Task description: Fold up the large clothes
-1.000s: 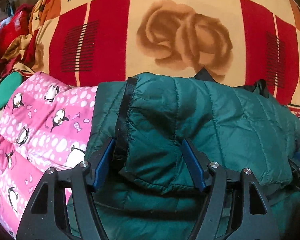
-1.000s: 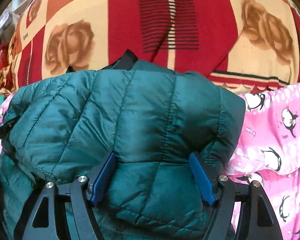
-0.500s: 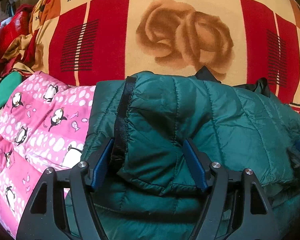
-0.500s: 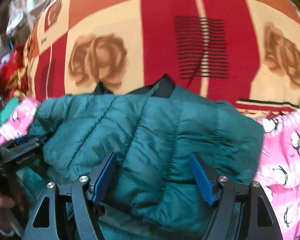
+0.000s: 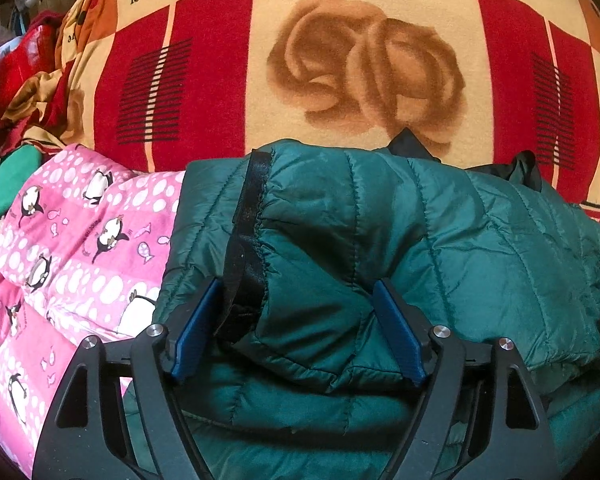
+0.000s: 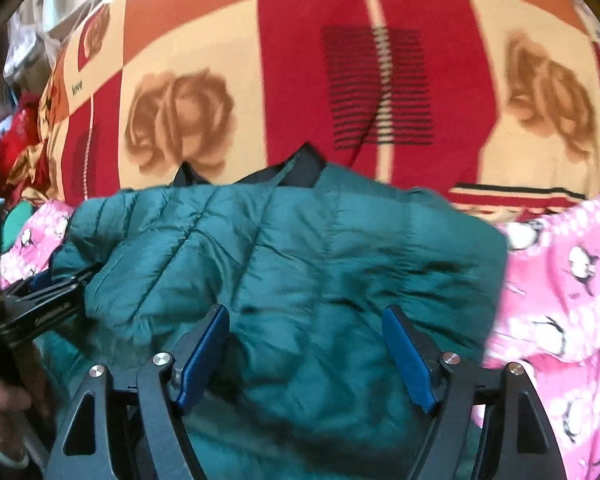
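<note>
Green quilted jacket [image 5: 440, 240] lies folded in a thick bundle on a pink penguin-print quilt [image 5: 80, 240], with a red and cream rose-patterned blanket [image 5: 360, 60] spread behind it. A black zipper band [image 5: 248, 216] runs down the jacket's left part, and a bit of dark lining [image 6: 300, 168] pokes out at its far edge.

In the left wrist view, the left gripper [image 5: 300, 336] is low over the jacket's near fold. Its blue fingers [image 5: 396, 340] stand wide apart and are opening; a puffy ridge of jacket and the end of the zipper band sit between them, and the pads look barely in touch with the fabric, if at all.

In the right wrist view, blurred by motion, the right gripper [image 6: 304, 356] hangs above the jacket's right half. Its fingers [image 6: 408, 360] are also opening, with jacket beneath and between them but not pinched. At the left edge of that view the left gripper shows dark against the jacket, with a person's hand [image 6: 4, 408] below it.
</note>
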The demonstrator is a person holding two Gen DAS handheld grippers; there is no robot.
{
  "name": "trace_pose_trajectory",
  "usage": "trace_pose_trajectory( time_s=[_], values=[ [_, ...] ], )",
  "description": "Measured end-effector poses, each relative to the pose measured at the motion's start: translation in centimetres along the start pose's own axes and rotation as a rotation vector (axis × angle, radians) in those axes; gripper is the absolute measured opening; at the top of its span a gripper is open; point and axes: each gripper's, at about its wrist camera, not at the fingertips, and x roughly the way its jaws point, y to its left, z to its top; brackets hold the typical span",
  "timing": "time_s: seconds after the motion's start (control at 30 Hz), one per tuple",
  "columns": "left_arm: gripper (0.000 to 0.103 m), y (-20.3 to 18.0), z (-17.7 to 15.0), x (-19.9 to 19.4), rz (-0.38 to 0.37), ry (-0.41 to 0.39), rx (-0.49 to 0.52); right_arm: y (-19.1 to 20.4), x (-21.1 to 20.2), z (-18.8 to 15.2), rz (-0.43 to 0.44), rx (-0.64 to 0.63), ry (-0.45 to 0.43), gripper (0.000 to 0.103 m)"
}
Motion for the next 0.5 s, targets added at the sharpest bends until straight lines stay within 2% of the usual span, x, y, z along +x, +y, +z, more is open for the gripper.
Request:
trace_pose_trajectory(
  time_s=[0.13, 0.2, 0.33, 0.5],
  values=[
    [0.079, 0.0, 0.0, 0.0, 0.006, -0.003, 0.003, -1.4, 1.1, -0.6, -0.049, 0.016, 0.045, 0.076],
    [0.079, 0.0, -0.1, 0.0, 0.007, -0.005, 0.006, -2.1, 2.4, -1.2, -0.043, 0.030, 0.073, 0.076],
    [0.080, -0.1, -0.1, 0.1, 0.009, -0.005, 0.009, -1.9, 3.3, -1.6, -0.052, 0.017, 0.076, 0.078],
    [0.080, -0.1, -0.1, 0.2, 0.005, -0.006, 0.007, -1.9, 1.8, -1.4, -0.050, 0.032, 0.058, 0.078]
  ],
)
